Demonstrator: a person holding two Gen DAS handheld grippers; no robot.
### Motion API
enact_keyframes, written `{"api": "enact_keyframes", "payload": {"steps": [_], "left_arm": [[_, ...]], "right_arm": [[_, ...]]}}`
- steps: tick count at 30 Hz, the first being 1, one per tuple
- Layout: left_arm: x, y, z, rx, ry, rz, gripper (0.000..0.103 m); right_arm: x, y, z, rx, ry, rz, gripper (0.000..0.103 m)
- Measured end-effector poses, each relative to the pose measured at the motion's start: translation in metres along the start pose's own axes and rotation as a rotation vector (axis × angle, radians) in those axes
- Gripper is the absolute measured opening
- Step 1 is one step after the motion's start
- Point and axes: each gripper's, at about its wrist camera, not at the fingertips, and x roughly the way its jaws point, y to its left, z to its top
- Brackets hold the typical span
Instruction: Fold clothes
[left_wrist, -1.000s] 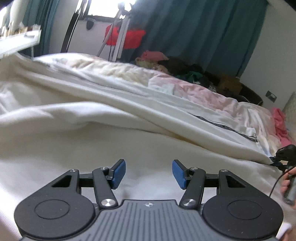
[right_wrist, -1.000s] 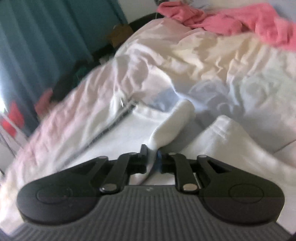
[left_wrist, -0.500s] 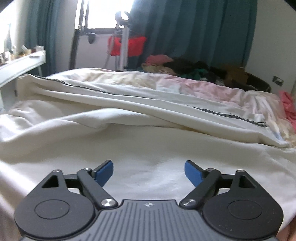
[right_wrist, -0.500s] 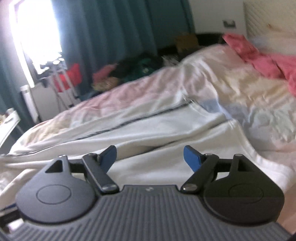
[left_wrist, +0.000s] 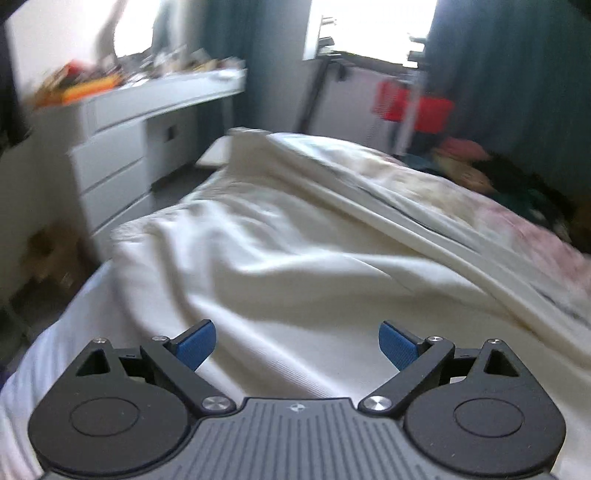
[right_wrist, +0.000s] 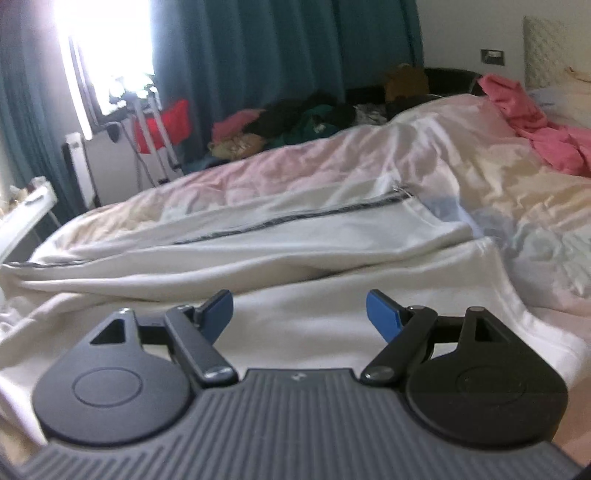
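Where it lies spread across the bed (right_wrist: 498, 192), the white garment (right_wrist: 332, 236) shows a dark zipper (right_wrist: 295, 221) running along its length, with a folded layer lying over the near part in long creases. Left hand-held gripper (left_wrist: 297, 341): jaws wide apart, blue pads (left_wrist: 195, 345) empty, held just above the garment (left_wrist: 295, 266) near its rumpled left end; contact with the cloth cannot be confirmed, view is motion-blurred. Right hand-held gripper (right_wrist: 299, 314): jaws likewise wide apart, nothing between them, over the near edge of the garment toward its right end. Pink cloth (right_wrist: 532, 122) lies on the bed far right. Dark and green clothes pile (right_wrist: 306, 118) sits beyond the bed's far side, before teal curtains (right_wrist: 280, 55). White drawers (left_wrist: 122, 155) with a cluttered top stand left of the bed.
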Motion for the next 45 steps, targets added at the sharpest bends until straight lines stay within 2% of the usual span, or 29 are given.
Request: {"api": "enact_keyframes", "payload": {"steps": [3, 7, 10, 14, 19, 21, 22, 24, 26, 28, 30, 33, 39, 41, 42, 43, 45], "left_arm": [[0.005, 0.022, 0.017, -0.023, -0.006, 0.081, 0.097], [0.022, 0.047, 0.022, -0.025, -0.039, 0.176, 0.097], [0.042, 0.065, 0.023, -0.076, 0.013, 0.208, 0.096], [0.052, 0.086, 0.024, -0.200, 0.087, 0.150, 0.096], [0.049, 0.092, 0.016, -0.278, 0.142, 0.048, 0.096], [0.043, 0.093, 0.015, -0.295, 0.116, 0.000, 0.096], [0.039, 0.094, 0.015, -0.304, 0.100, -0.025, 0.090], [0.029, 0.095, 0.016, -0.326, 0.048, -0.078, 0.086], [0.015, 0.095, 0.016, -0.357, -0.019, -0.152, 0.087], [0.007, 0.097, 0.015, -0.386, -0.041, -0.198, 0.087], [0.007, 0.098, 0.014, -0.394, -0.034, -0.196, 0.087], [0.019, 0.105, 0.011, -0.426, 0.024, -0.159, 0.086], [0.046, 0.120, 0.006, -0.494, 0.150, -0.077, 0.072], [0.047, 0.123, 0.004, -0.516, 0.158, -0.095, 0.071], [0.046, 0.123, 0.004, -0.517, 0.157, -0.105, 0.068], [0.046, 0.123, 0.003, -0.515, 0.155, -0.114, 0.060], [0.044, 0.120, 0.003, -0.506, 0.144, -0.140, 0.054]], "right_arm": [[0.001, -0.005, -0.001, 0.028, 0.013, 0.008, 0.081], [0.000, -0.016, 0.000, 0.099, 0.015, 0.025, 0.081], [0.000, -0.018, 0.001, 0.105, 0.014, 0.013, 0.081], [0.004, -0.018, 0.002, 0.096, 0.030, -0.014, 0.081], [0.005, -0.019, 0.002, 0.103, 0.033, -0.013, 0.081], [0.007, -0.020, 0.001, 0.109, 0.039, -0.013, 0.081], [0.007, -0.021, 0.001, 0.115, 0.045, -0.013, 0.081], [0.010, -0.022, 0.001, 0.128, 0.059, -0.009, 0.081], [0.012, -0.023, 0.000, 0.144, 0.069, -0.001, 0.081], [0.012, -0.025, 0.000, 0.158, 0.072, 0.004, 0.081], [0.011, -0.026, 0.000, 0.165, 0.070, 0.007, 0.081], [0.011, -0.029, 0.000, 0.183, 0.073, 0.009, 0.081], [0.013, -0.035, -0.001, 0.233, 0.090, 0.008, 0.081], [0.014, -0.041, -0.002, 0.270, 0.098, 0.005, 0.081], [0.014, -0.045, -0.004, 0.300, 0.101, -0.004, 0.081], [0.014, -0.050, -0.005, 0.331, 0.102, -0.014, 0.081], [0.011, -0.065, -0.008, 0.410, 0.096, -0.040, 0.081]]}}
